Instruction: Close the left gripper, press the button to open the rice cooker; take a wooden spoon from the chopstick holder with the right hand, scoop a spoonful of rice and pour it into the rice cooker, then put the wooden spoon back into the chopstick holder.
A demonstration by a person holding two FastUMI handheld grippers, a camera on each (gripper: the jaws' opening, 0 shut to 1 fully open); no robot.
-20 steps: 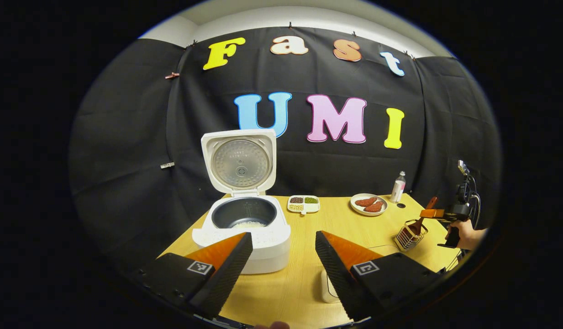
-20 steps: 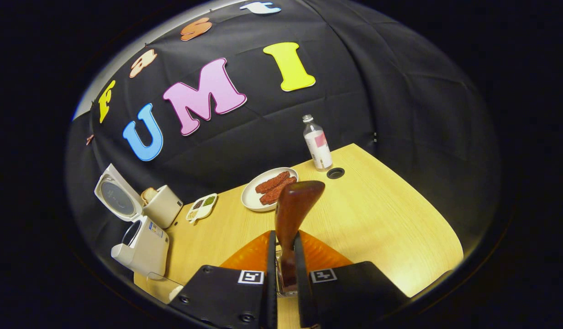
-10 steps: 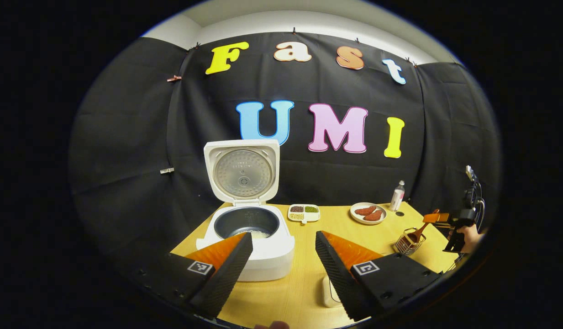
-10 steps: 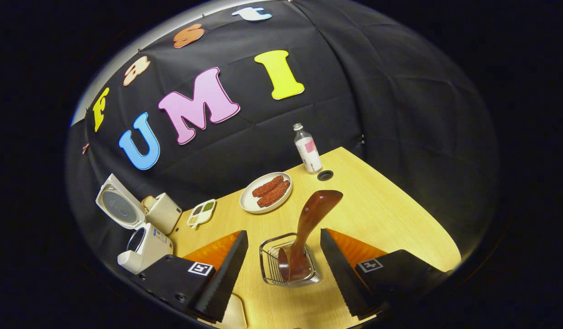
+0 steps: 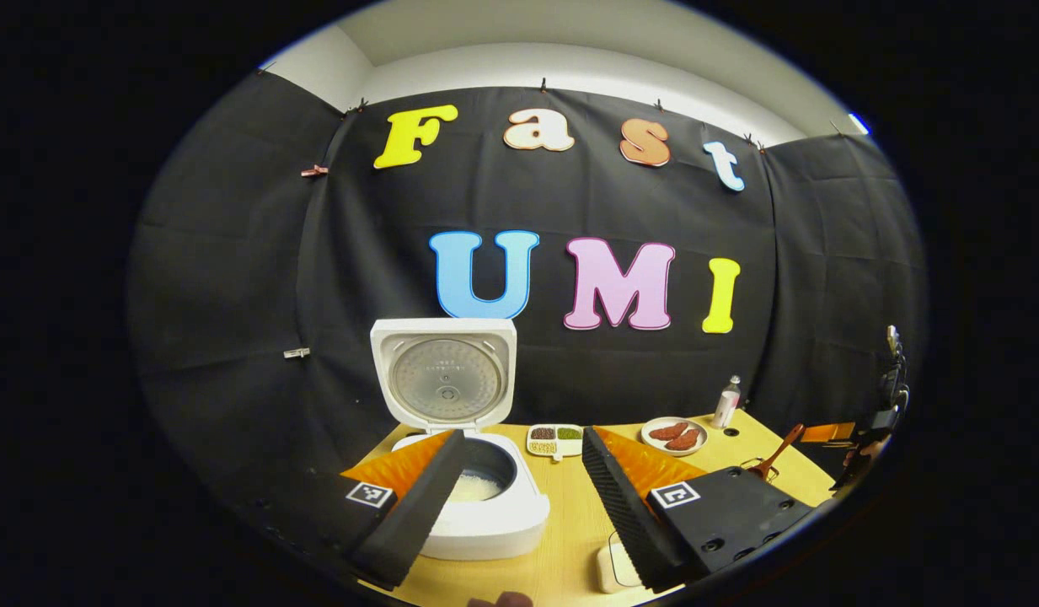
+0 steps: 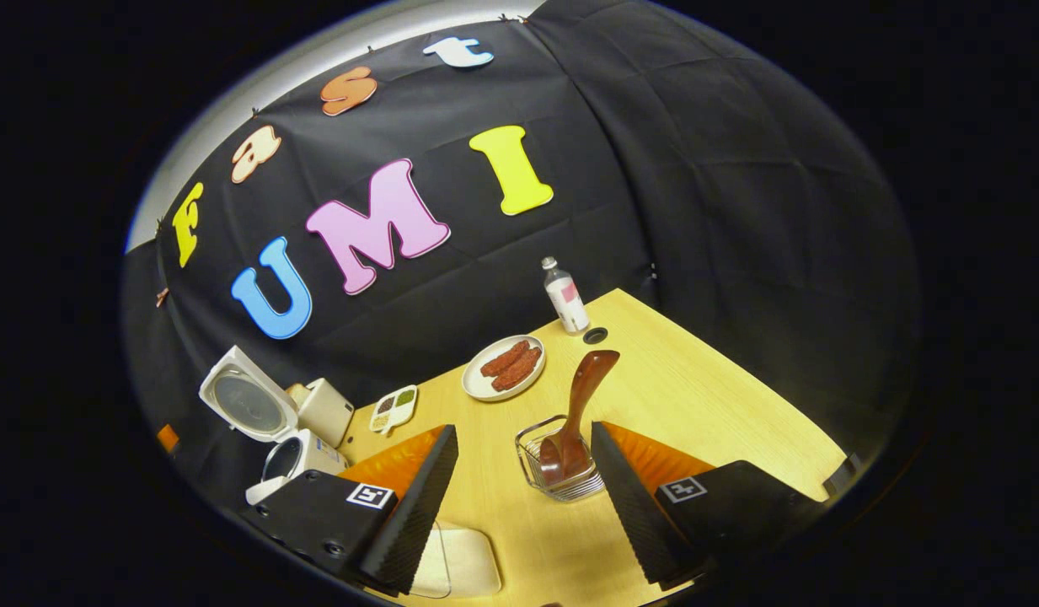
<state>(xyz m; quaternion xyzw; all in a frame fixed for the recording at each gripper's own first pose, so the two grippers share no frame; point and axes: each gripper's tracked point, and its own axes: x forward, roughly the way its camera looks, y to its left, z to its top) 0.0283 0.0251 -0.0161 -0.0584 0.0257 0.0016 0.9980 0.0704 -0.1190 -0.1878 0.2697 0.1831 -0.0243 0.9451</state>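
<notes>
The white rice cooker [image 5: 485,523] stands open with its lid [image 5: 443,375] upright and white rice [image 5: 473,486] in the dark pot. My left gripper [image 5: 523,438] hangs open in front of it and holds nothing. In the right gripper view the wooden spoon [image 6: 582,396] leans in the wire chopstick holder [image 6: 559,470], bowl down. My right gripper [image 6: 523,430] is open just short of the holder and touches neither it nor the spoon. From the left gripper view the spoon [image 5: 780,451] and the right gripper [image 5: 827,434] show far right.
On the wooden table [image 6: 704,405] stand a plate of sausages [image 6: 504,367], a bottle [image 6: 564,297], a divided dish of grains [image 6: 393,407] and a toaster [image 6: 327,409] behind the cooker [image 6: 296,455]. A white rice container [image 6: 460,569] lies near the front edge.
My right gripper opened, let go of the spoon in the holder and drew back. My left gripper pulled back from the cooker and tilted upward.
</notes>
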